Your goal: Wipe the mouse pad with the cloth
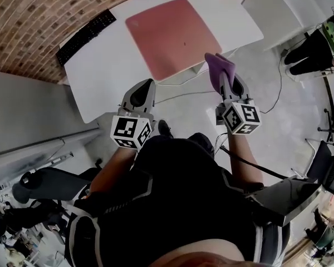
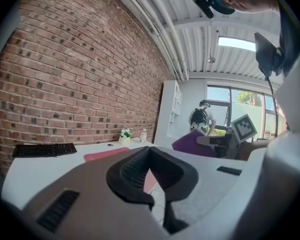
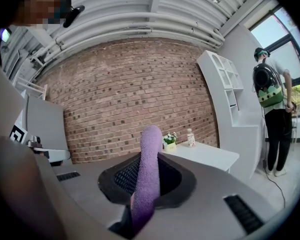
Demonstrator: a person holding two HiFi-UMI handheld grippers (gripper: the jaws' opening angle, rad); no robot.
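Observation:
A pink mouse pad [image 1: 172,35] lies on the white desk [image 1: 100,77] ahead of me, and its edge shows in the left gripper view [image 2: 107,154]. My right gripper [image 1: 224,81] is shut on a purple cloth [image 1: 218,67], held in the air short of the desk's near edge. In the right gripper view the cloth [image 3: 149,159] stands up as a folded strip between the jaws [image 3: 147,184]. My left gripper [image 1: 142,93] hangs level with it to the left, off the desk, shut with nothing in it [image 2: 150,171]. From there the cloth [image 2: 190,144] shows at the right.
A black keyboard [image 1: 86,35] lies at the desk's left end. At the desk's far side stand a small plant pot [image 3: 169,141] and a bottle [image 3: 190,138]. A person with a backpack [image 3: 272,109] stands by white shelves [image 3: 225,99]. A cable [image 1: 270,96] trails over the floor.

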